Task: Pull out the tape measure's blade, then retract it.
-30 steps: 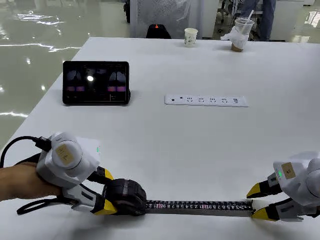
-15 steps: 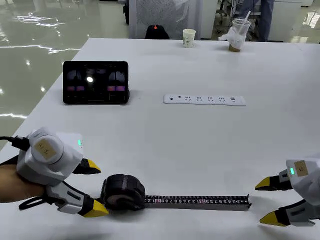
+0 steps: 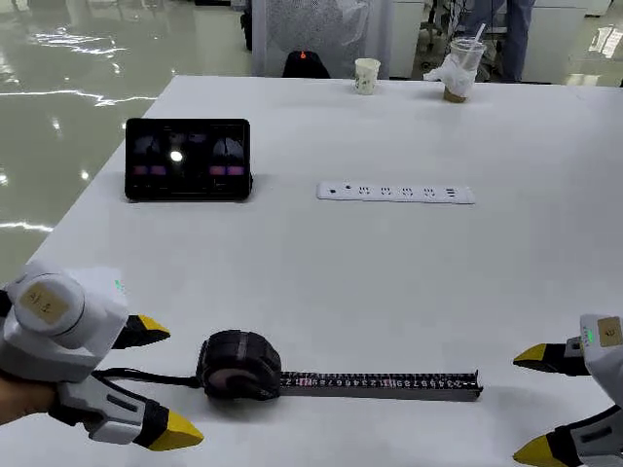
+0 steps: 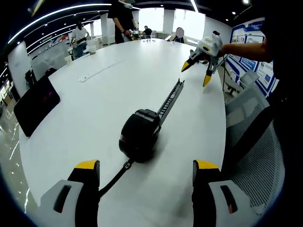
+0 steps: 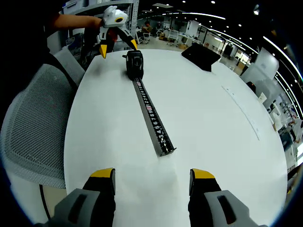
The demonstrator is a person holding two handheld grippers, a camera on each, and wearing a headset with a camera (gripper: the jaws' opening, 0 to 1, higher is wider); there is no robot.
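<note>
A black tape measure lies on the white table near its front edge, its blade pulled out flat to the right. My left gripper stands open just left of the case, touching nothing. My right gripper is open too, a short way right of the blade's end hook. In the left gripper view the case sits ahead of the yellow-tipped jaws, a black strap trailing toward them. The right gripper view shows the blade's tip ahead of my jaws and the case far off.
A dark tablet stands at the back left. A white power strip lies mid-table. A paper cup and a plastic cup with tissue stand at the far edge. People and mesh chairs are around the table.
Both grippers let go: the left came off the case and drew back left, the right came off the blade's end and drew back right. The tape lies still, blade extended.
</note>
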